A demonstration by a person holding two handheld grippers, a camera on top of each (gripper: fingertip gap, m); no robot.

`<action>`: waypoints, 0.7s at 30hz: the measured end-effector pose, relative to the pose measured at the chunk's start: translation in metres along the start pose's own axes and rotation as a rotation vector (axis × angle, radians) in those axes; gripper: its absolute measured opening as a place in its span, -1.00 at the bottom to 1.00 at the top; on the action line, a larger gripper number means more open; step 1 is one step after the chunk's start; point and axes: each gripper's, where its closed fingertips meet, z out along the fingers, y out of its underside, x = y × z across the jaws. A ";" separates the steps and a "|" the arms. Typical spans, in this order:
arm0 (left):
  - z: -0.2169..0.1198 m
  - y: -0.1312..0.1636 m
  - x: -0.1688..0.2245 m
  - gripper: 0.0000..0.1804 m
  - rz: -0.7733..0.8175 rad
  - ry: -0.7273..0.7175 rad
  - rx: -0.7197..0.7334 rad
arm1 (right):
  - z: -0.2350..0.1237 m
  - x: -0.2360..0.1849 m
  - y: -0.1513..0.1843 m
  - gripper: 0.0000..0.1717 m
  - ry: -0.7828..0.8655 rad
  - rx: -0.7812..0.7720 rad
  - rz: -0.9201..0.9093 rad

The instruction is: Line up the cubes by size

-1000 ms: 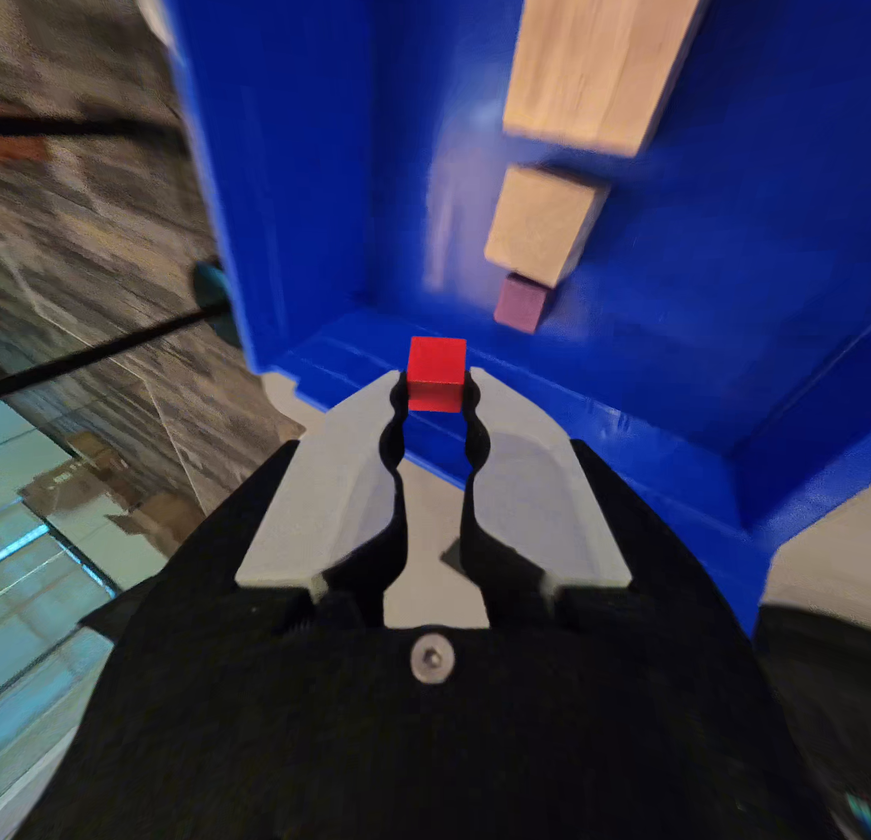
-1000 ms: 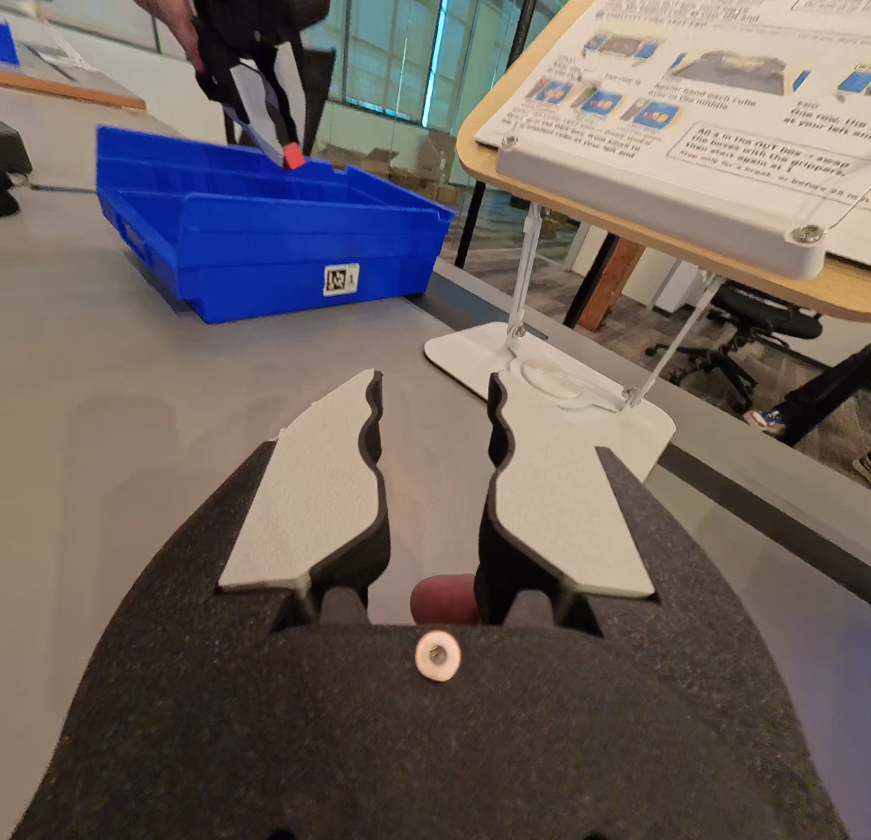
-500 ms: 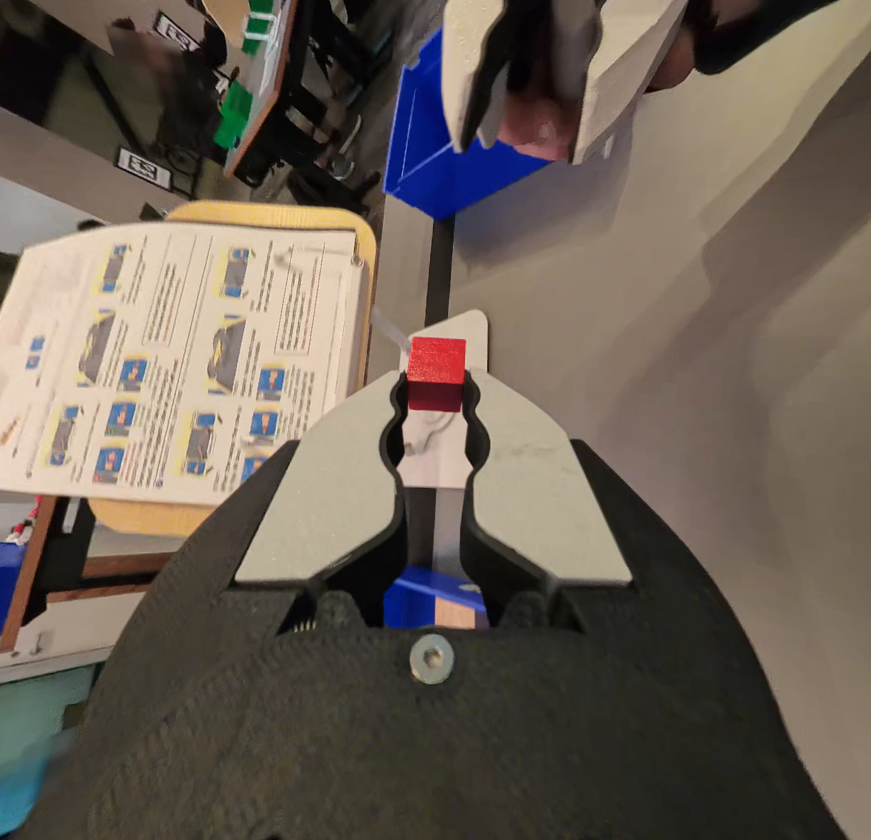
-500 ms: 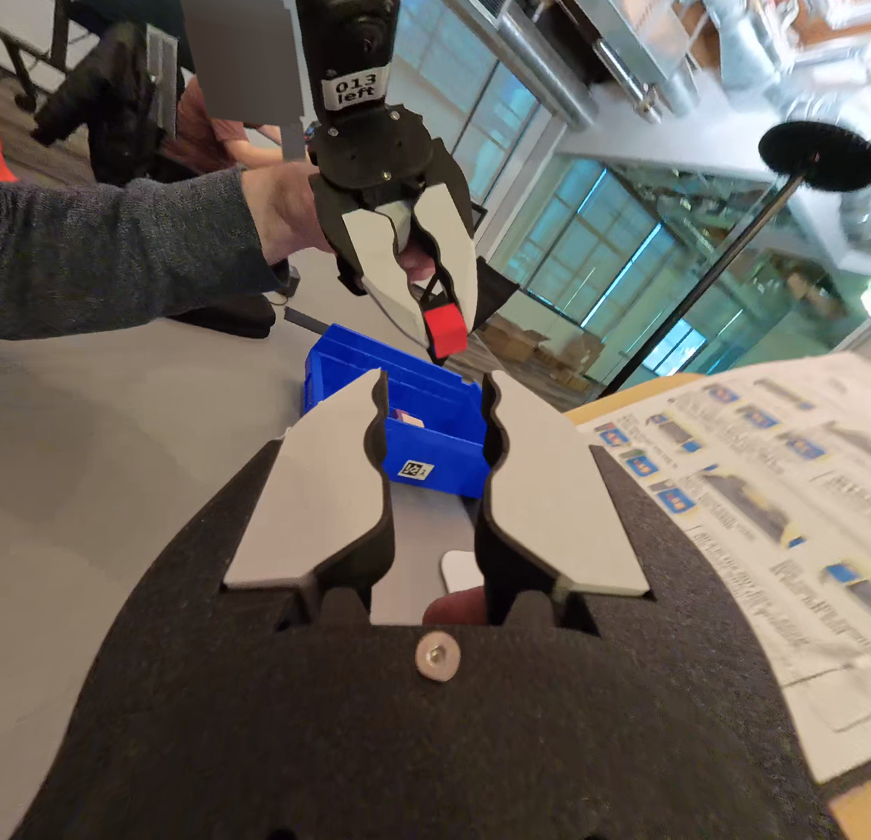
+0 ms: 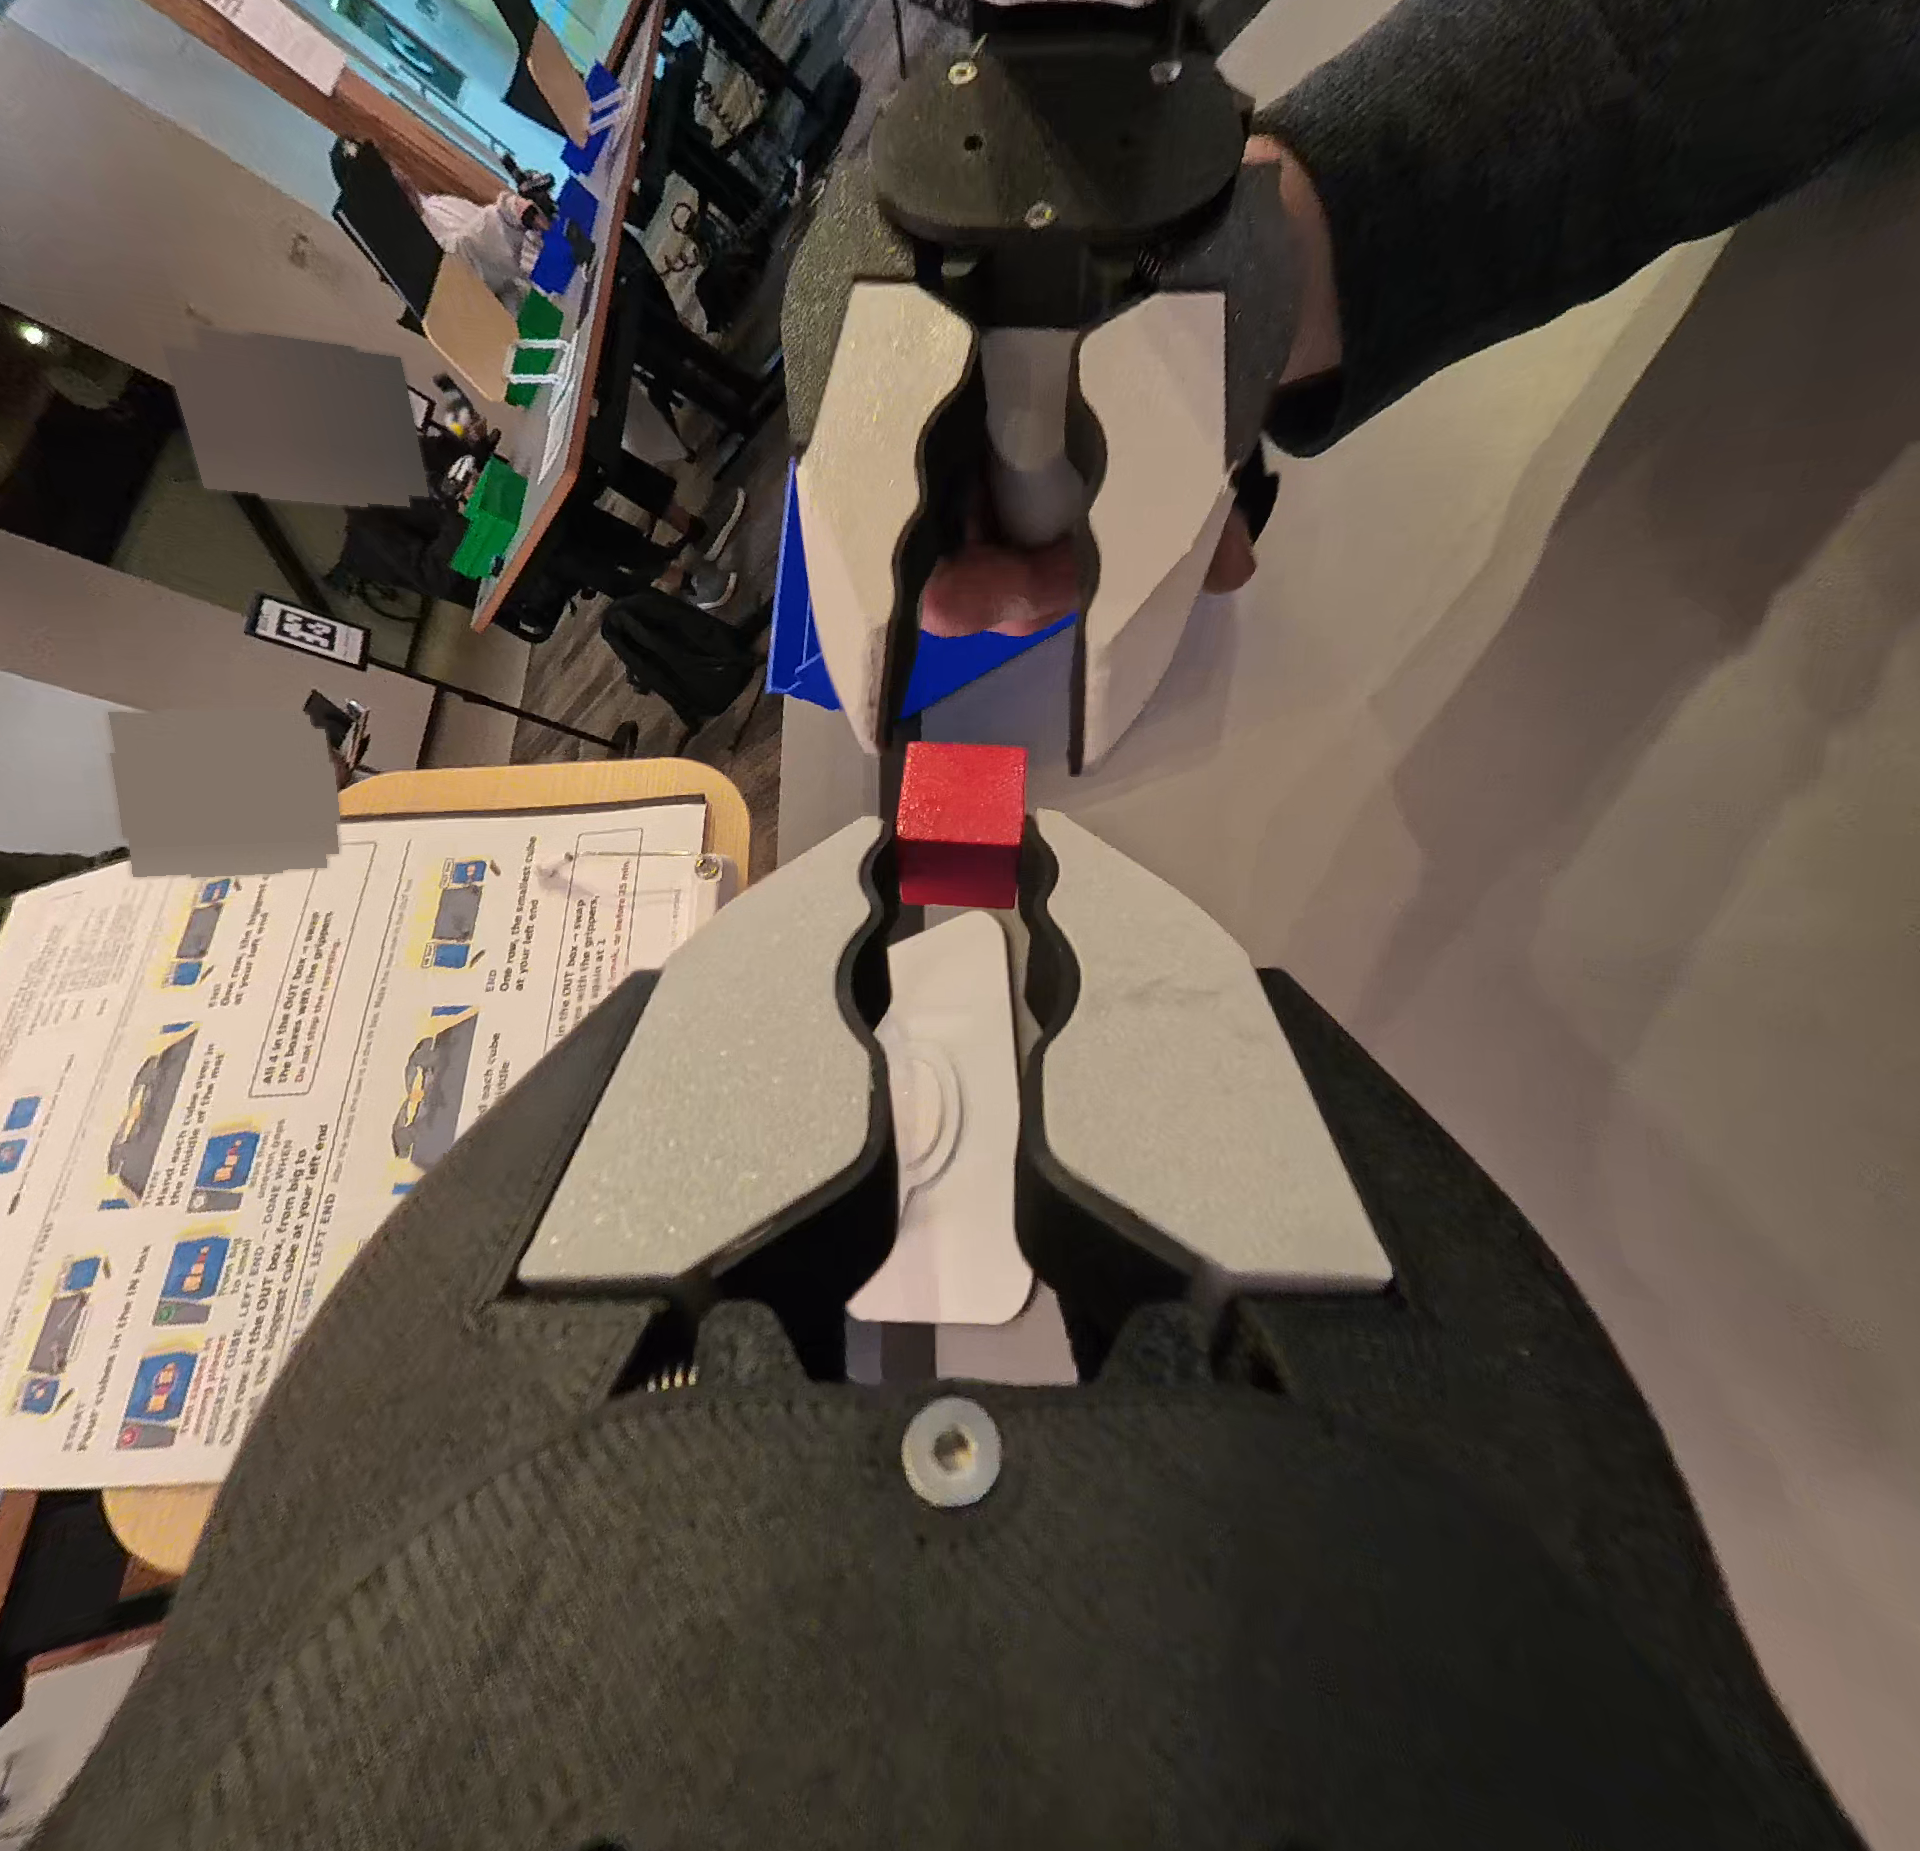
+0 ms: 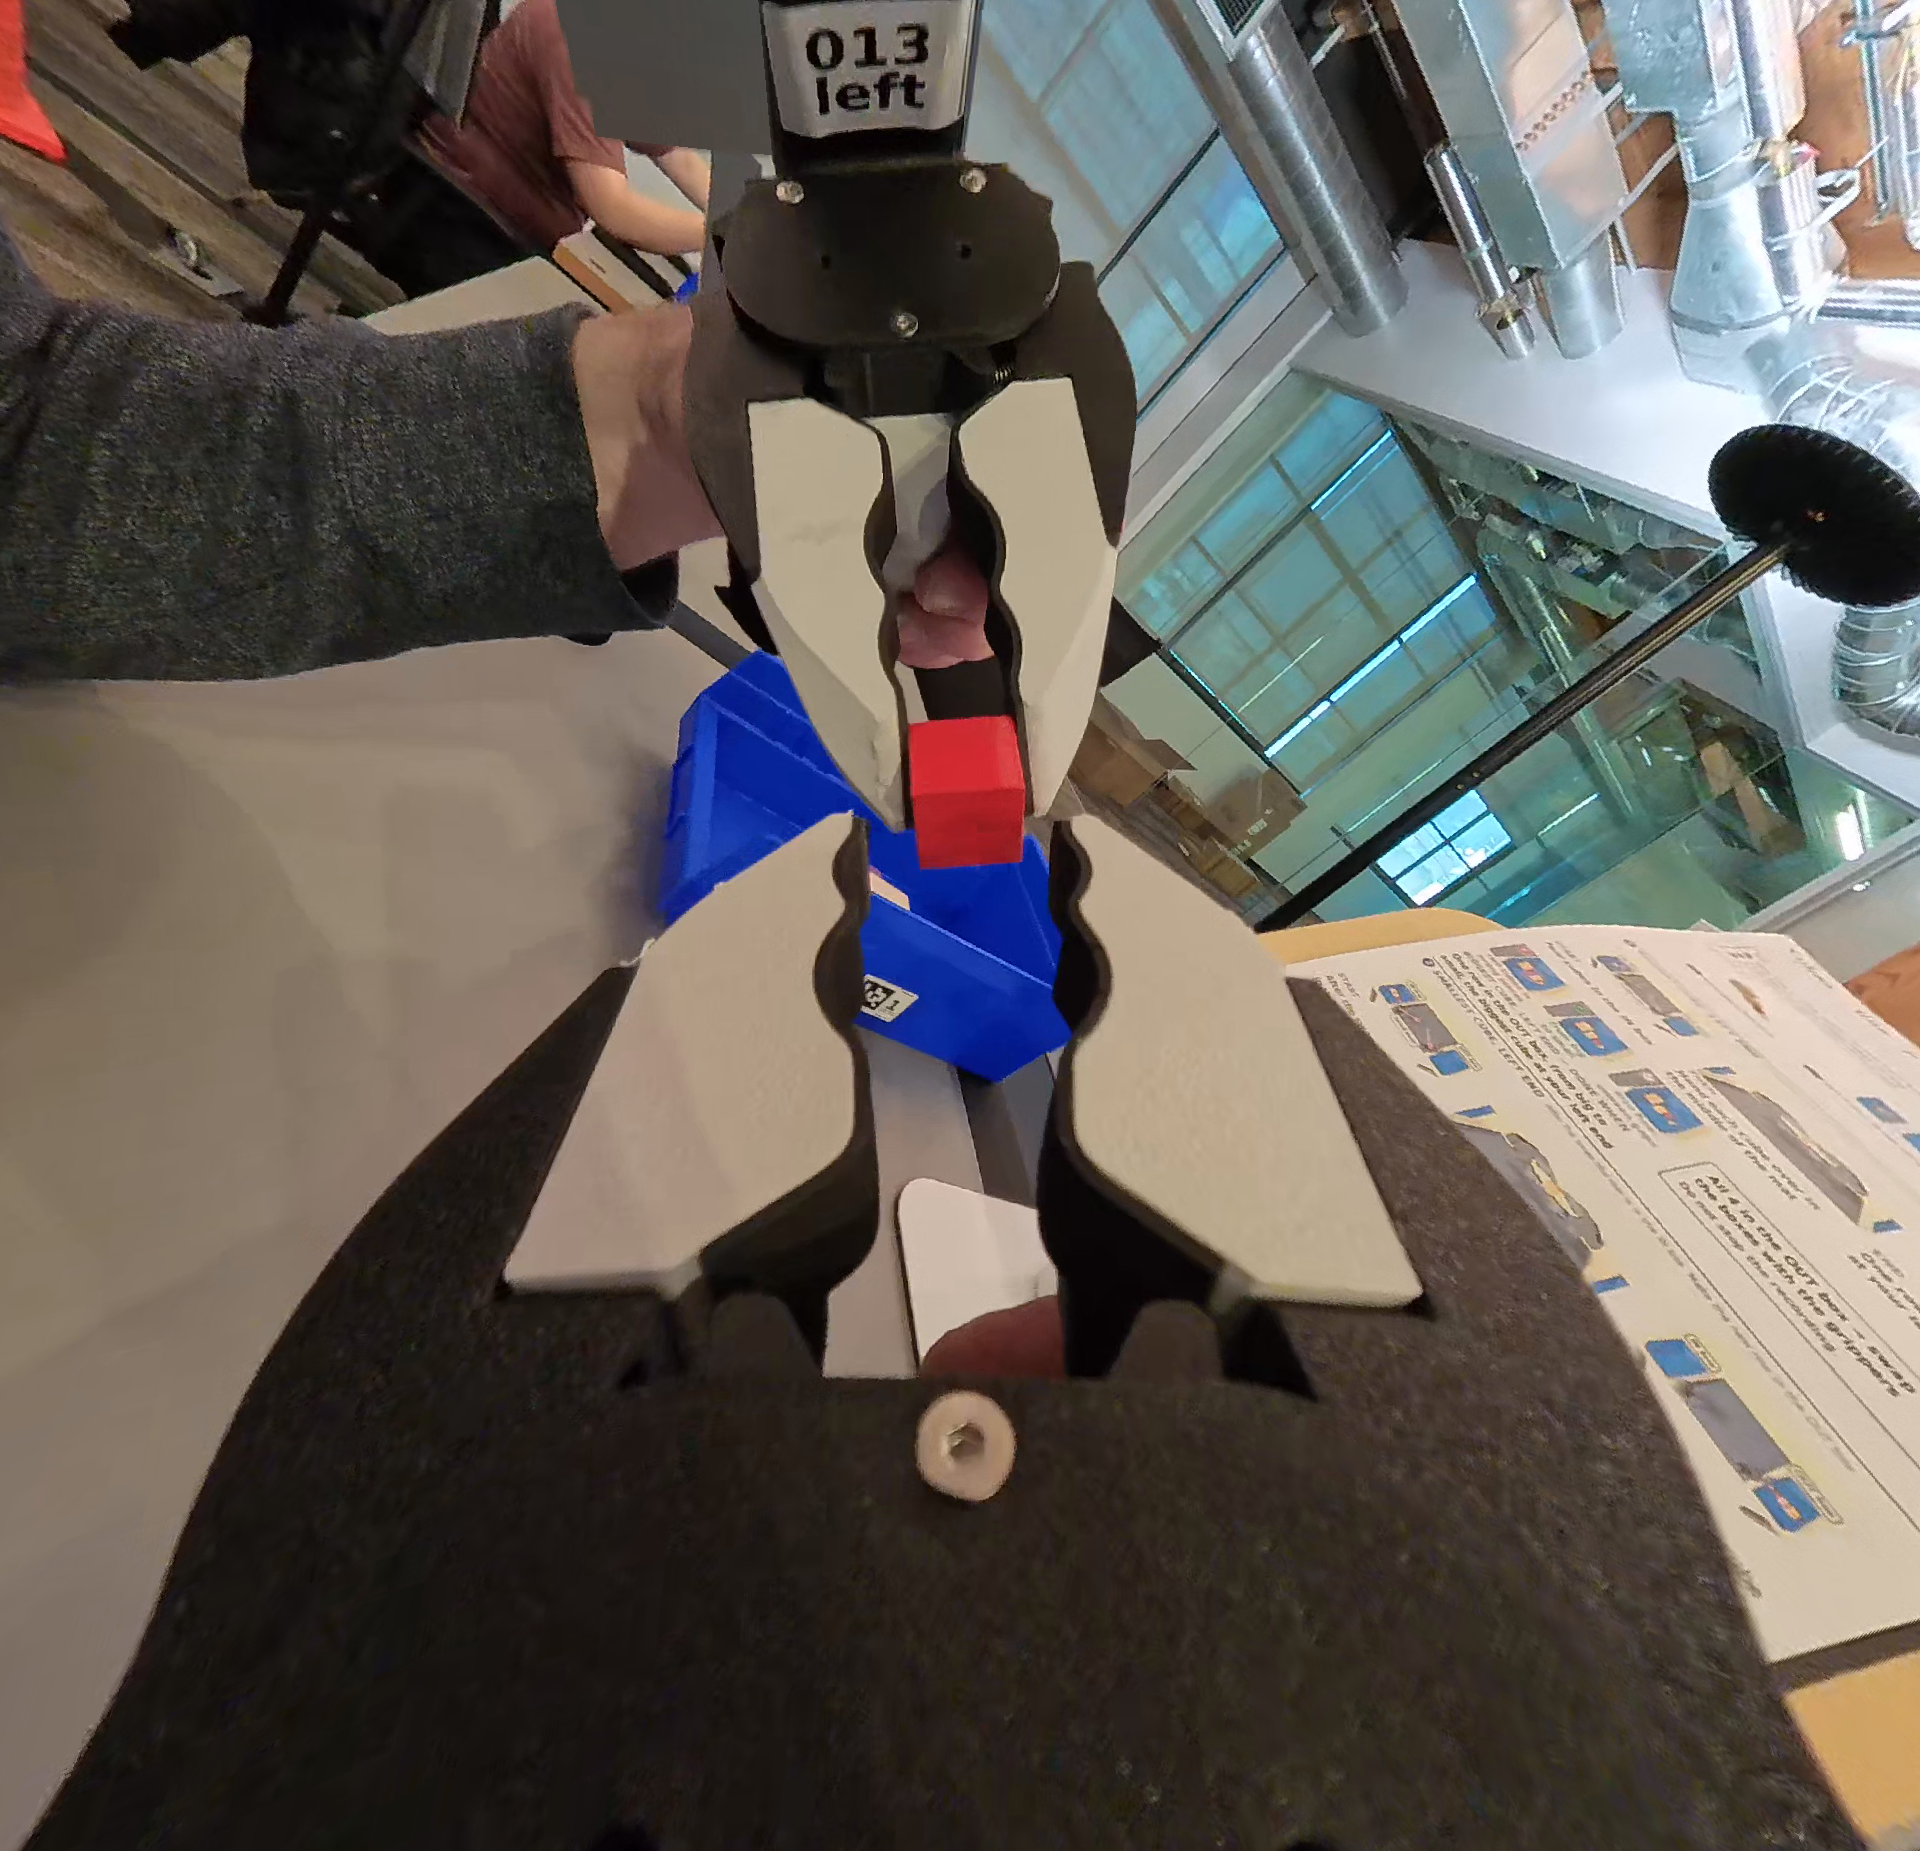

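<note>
My left gripper (image 5: 956, 851) is shut on a small red cube (image 5: 961, 825), both pads pressing its sides, held in the air above the grey table (image 5: 1507, 866). My right gripper (image 6: 956, 835) faces it tip to tip and is open. The cube (image 6: 966, 804) reaches just between the right fingertips (image 6: 1075, 866), with a gap on each side. The left gripper also shows in the right wrist view (image 6: 961, 793), and the right gripper in the left wrist view (image 5: 977, 752). A blue bin (image 6: 748, 762) stands on the table behind them, with a pale block edge (image 6: 888, 887) inside.
An instruction sheet on a wooden board (image 5: 312, 1074) stands on a white stand base (image 5: 945, 1126) at the table's edge; it also shows in the right wrist view (image 6: 1662, 1126). Grey sleeves and hands hold both grippers. Other tables and people are far behind. Less than 4 cm separates the two grippers' tips.
My left gripper lifted the red cube out of the blue bin and swung to face the right gripper. The right gripper rose to meet it and its jaws narrowed, still apart from the cube.
</note>
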 end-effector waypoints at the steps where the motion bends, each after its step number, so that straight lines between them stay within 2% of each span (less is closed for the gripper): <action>1: 0.001 0.000 0.001 -0.77 -0.001 0.007 -0.001 | 0.000 -0.001 0.000 -0.63 0.001 -0.002 -0.009; 4: 0.005 0.005 0.004 -0.77 0.003 0.017 -0.031 | 0.001 -0.002 -0.002 -0.64 -0.007 0.007 -0.006; 15: 0.006 -0.005 0.009 -0.77 -0.002 0.050 0.032 | 0.001 -0.007 -0.003 -0.77 -0.021 0.000 -0.037; 21: 0.005 -0.007 0.011 -0.77 -0.001 0.061 0.043 | 0.000 -0.009 -0.004 -0.77 -0.039 0.009 -0.030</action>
